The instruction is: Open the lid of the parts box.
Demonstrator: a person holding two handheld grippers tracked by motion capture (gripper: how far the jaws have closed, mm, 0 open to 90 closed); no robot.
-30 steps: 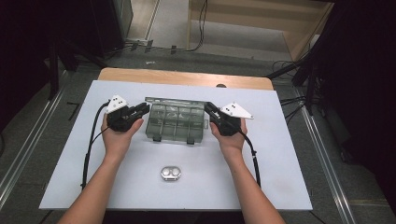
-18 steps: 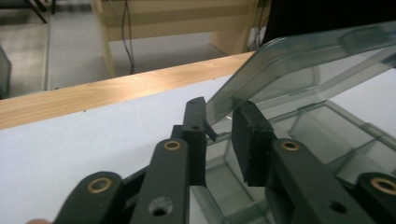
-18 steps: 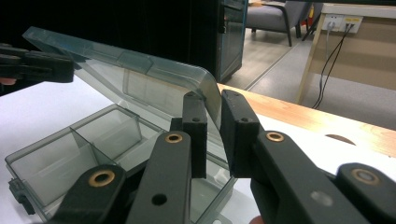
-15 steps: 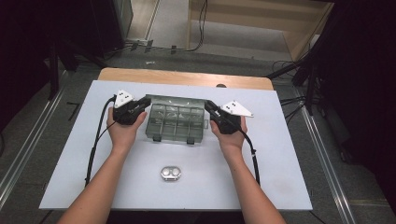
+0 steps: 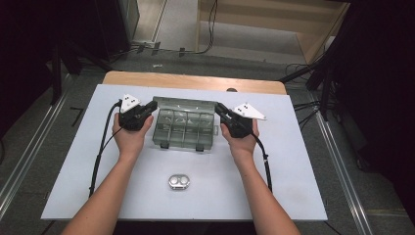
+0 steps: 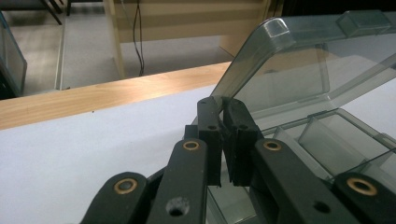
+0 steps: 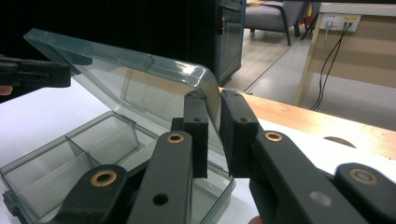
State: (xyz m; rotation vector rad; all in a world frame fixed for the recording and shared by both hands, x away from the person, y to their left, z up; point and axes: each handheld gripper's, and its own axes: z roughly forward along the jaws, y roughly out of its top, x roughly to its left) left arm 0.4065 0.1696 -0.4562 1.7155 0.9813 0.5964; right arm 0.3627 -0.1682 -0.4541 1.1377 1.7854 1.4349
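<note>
Both your tongs, left [image 6: 223, 140] and right [image 7: 212, 135], pinch the clear grey plastic compartment box's lid [image 7: 140, 79], half raised; full opening remains.

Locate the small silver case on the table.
In the high view the small silver case lies on the white table, nearer the person than the clear box, between the forearms.

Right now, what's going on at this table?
A person holds a gripper in each hand and has each one pinched on a side edge of a clear box's lid: left gripper, right gripper. The lid stands raised over the box, whose compartments look empty. A small metal piece lies nearer the person, untouched.
</note>
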